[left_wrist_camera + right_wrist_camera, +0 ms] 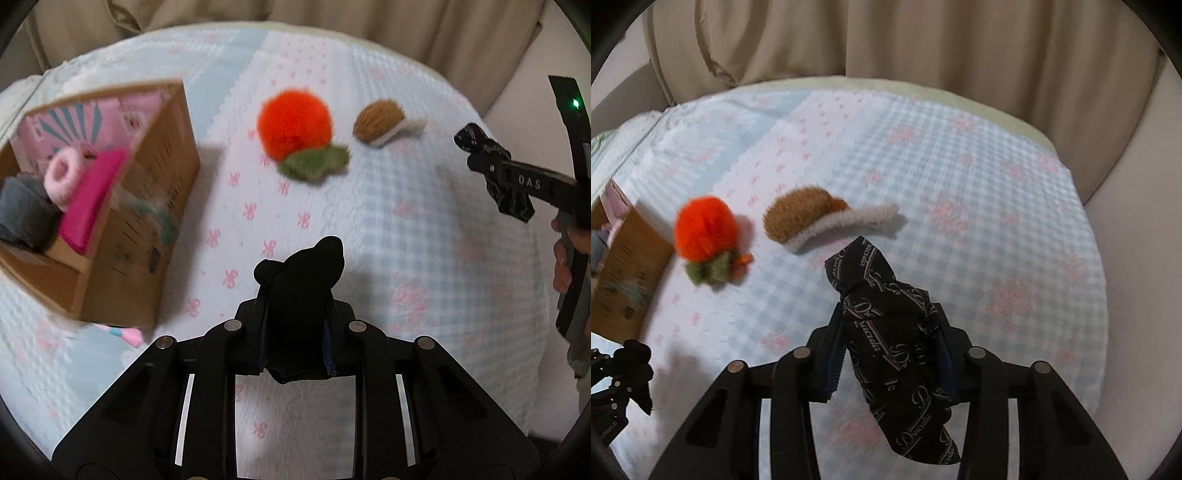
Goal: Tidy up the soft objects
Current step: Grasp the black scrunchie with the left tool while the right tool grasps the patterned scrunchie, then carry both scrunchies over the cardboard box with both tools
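Left fingers (299, 291) gripping black sock (306, 280), right fingers (890, 328) gripping patterned cloth (894, 332), orange pompom (294, 123) beside box (147, 206)

The cardboard box (624, 266) is cut by the frame edge, its contents perhaps blurred fabric.
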`<state>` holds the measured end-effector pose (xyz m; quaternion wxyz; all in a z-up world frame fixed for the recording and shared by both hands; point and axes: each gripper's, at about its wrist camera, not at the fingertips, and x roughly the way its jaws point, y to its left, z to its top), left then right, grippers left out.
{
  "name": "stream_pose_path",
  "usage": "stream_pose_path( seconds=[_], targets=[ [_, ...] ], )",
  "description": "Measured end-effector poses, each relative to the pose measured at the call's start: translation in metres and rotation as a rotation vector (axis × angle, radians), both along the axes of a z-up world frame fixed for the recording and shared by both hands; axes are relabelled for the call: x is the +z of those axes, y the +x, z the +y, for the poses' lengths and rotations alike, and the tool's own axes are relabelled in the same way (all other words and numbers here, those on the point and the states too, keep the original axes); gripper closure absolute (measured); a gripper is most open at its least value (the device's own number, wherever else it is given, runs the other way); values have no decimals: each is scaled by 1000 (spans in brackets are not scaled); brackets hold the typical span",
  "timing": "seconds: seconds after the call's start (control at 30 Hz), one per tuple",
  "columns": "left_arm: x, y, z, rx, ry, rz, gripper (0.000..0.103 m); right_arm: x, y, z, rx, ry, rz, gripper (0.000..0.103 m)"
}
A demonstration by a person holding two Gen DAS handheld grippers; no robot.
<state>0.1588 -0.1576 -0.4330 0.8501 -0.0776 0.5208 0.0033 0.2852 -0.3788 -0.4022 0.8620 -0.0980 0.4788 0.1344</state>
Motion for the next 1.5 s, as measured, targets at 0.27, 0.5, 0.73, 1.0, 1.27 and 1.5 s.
stream_pose_path(
  seconds=[0.27,0.5,0.73,1.0,1.27,1.5],
  targets=[
    [89,-12,10,-16,2,-130,84,97,-49,11,-68,68,-67,64],
    [181,-28,33,-17,6,-238,84,184,-89,35,-119,127,-104,64],
    [249,-37,75,-7,-1,-299,84,245,-126,87,-124,163,-141,64],
    [283,-39,152,-27,1,-311,84,264,-152,169,-131,208,-132,64],
    [288,-22,242,-81,13,-274,84,252,-148,250,-212,259,-87,64],
    [262,6,302,-130,23,-199,84,223,-133,305,-269,255,-16,64]
  ],
)
